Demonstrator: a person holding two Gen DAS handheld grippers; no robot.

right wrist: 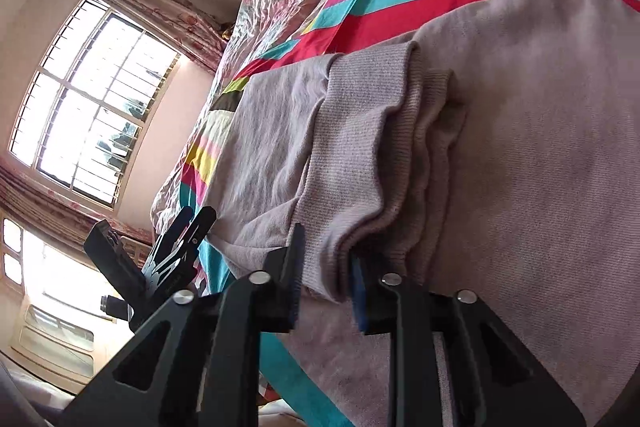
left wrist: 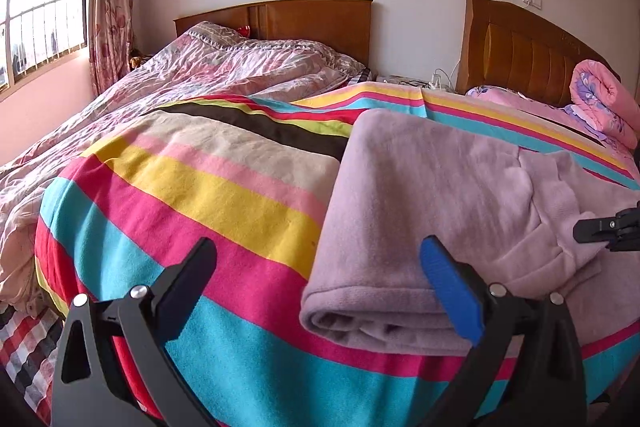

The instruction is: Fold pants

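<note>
Left wrist view, setting: We see a bed covered by a striped blanket [left wrist: 192,195] in pink, yellow, teal and black bands.
Left wrist view, pants: The lilac fleece pants [left wrist: 432,203] lie folded on the blanket, filling the area from 12 to 4 o'clock of our gripper, with the rolled fold edge nearest us.
Left wrist view, left gripper: Our left gripper [left wrist: 320,263] stands wide apart and holds nothing. Its black finger hovers over the blanket at 8 o'clock; its blue-padded finger [left wrist: 452,291] sits at the near edge of the pants at 4 o'clock.
Left wrist view, right gripper: The tip of the right gripper [left wrist: 600,231] enters at 3 o'clock, against the ribbed end of the pants. From here we cannot tell how its fingers stand.
Left wrist view, background: A crumpled floral quilt [left wrist: 208,67] lies at 11 o'clock, a wooden headboard [left wrist: 312,23] at 12, a rolled pink quilt [left wrist: 600,99] at 2.
Right wrist view, right gripper: Our right gripper [right wrist: 326,287] is narrowed onto the ribbed cuff [right wrist: 360,155], pinching a bunched fold of it between black finger and blue pad.
Right wrist view, pants: The pants [right wrist: 540,167] spread from 12 to 4 o'clock.
Right wrist view, left gripper: The left gripper [right wrist: 184,235] shows at 9 o'clock, near the blanket's edge.
Right wrist view, background: A barred window [right wrist: 92,99] sits at 10 o'clock.
</note>
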